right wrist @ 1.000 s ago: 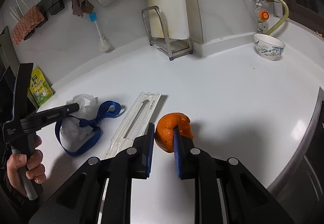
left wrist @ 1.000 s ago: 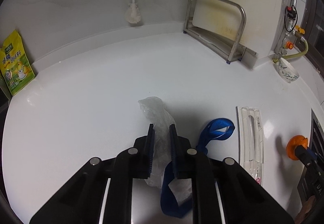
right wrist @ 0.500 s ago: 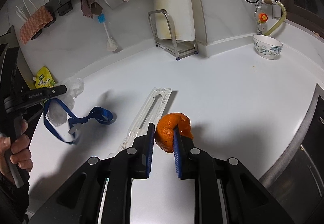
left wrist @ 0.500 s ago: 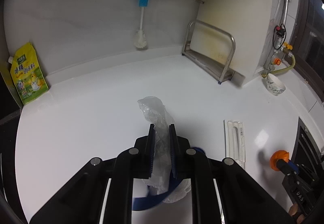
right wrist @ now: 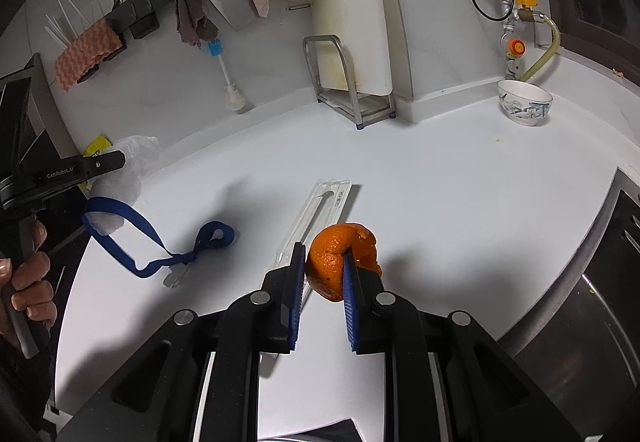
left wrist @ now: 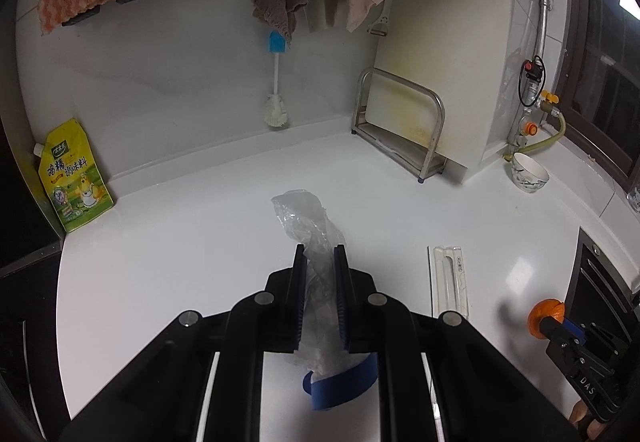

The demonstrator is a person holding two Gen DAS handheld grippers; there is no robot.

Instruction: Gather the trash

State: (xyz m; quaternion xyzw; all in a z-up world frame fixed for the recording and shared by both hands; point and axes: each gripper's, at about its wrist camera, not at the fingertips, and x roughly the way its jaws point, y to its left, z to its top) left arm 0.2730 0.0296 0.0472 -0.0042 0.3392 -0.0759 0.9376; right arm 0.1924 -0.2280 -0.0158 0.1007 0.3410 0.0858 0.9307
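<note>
My left gripper (left wrist: 320, 254) is shut on a crumpled clear plastic bag (left wrist: 308, 218) and holds it well above the white counter (left wrist: 200, 226). A blue strap (right wrist: 160, 246) hangs from the bag down to the counter; it also shows under the fingers in the left wrist view (left wrist: 340, 386). My right gripper (right wrist: 322, 254) is shut on an orange peel (right wrist: 336, 254) and holds it above the counter; the peel also shows in the left wrist view (left wrist: 546, 316). A long clear plastic package (right wrist: 320, 218) lies flat on the counter between the two grippers, also in the left wrist view (left wrist: 448, 278).
A steel rack with a white cutting board (left wrist: 400, 122) stands at the back. A patterned bowl (right wrist: 524, 102) sits at the back right by the gas pipe. A yellow seasoning pouch (left wrist: 74, 178) leans at the left wall. A brush (left wrist: 276, 90) and cloths hang on the wall. A dark stove edge (right wrist: 600, 282) is at the right.
My left gripper has risen and pulled back with the plastic bag, drawing the blue strap up off the counter. My right gripper has also lifted a little with the orange peel.
</note>
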